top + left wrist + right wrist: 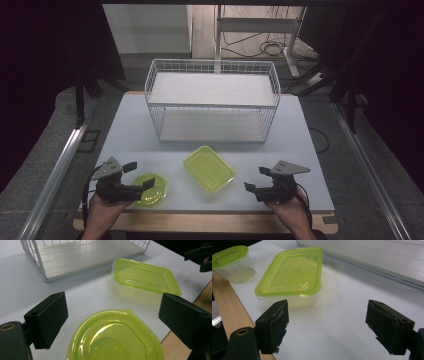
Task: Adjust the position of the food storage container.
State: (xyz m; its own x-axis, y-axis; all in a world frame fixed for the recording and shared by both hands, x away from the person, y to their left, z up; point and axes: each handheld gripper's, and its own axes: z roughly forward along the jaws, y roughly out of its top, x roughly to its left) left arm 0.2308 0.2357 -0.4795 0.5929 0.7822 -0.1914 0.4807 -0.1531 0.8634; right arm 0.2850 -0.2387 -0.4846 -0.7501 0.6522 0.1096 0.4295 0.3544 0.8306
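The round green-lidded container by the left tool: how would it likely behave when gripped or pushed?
The round container looks like thin clear plastic and seems empty, so it is probably light and would slide on the smooth table if pushed. Its walls may flex under a squeeze. The glossy lid could be slippery, and a hard pinch might pop it.

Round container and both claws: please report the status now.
Both claws open, empty. Left claw over round container. Right claw near rectangular container, apart. Nothing in the way.
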